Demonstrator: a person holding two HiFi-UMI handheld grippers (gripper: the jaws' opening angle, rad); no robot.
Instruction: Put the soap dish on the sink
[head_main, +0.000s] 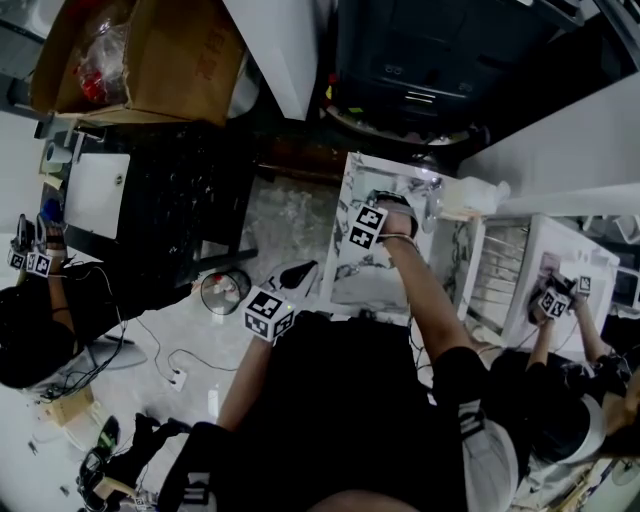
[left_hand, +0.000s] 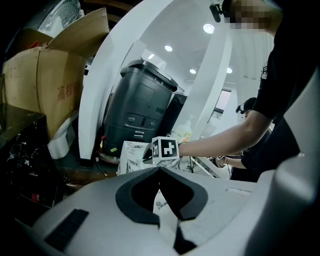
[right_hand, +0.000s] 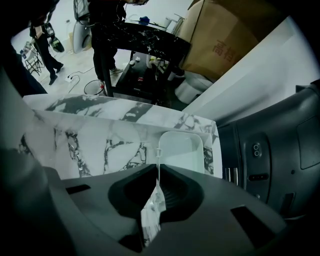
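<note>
Left tool (left_hand: 160, 169): jaws together at the tips with nothing between them; held low and in the air, short of the sink (right_hand: 95, 135).
Right tool (right_hand: 159, 170): closed on a thin clear plastic strip (right_hand: 153, 205) seen edge-on, which rises between the jaws and ends in a small tab; what the strip belongs to cannot be told.
Soap dish (right_hand: 181, 150): white, rectangular with rounded corners, lying flat on the marble top of the sink at its far corner, just ahead of the right tool.
Sink: white marble with dark veins; the right arm reaches over it in the head view.
Surroundings: a dark bin (left_hand: 140, 110) behind the sink; a cardboard box (head_main: 170, 50) to the left.
</note>
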